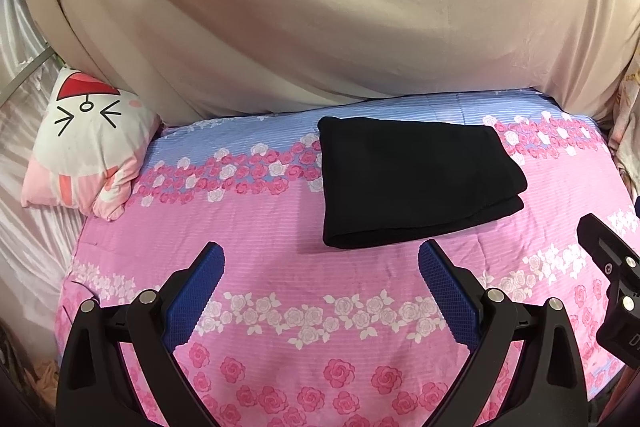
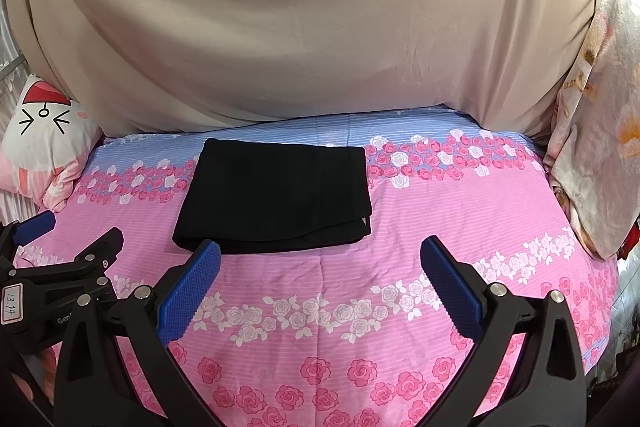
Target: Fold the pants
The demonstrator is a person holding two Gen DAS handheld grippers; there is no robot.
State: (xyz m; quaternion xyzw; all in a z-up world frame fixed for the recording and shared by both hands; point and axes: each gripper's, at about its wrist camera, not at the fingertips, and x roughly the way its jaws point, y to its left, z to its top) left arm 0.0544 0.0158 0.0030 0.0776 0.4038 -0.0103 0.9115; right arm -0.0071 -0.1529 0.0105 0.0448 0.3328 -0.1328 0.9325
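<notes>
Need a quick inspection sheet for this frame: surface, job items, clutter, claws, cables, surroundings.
Surface: bed with pink floral sheet, mostly flat, slight creases.
Job's things: black pants folded into a compact rectangle, lying flat mid-bed, touched by neither claw.
Clutter: cat-face pillow at left edge; floral cloth at right edge.
Grippers: left claw open, empty, short of the pants; right claw open, empty.
Cables: nothing seen.
Surroundings: beige fabric backdrop behind the bed.
</notes>
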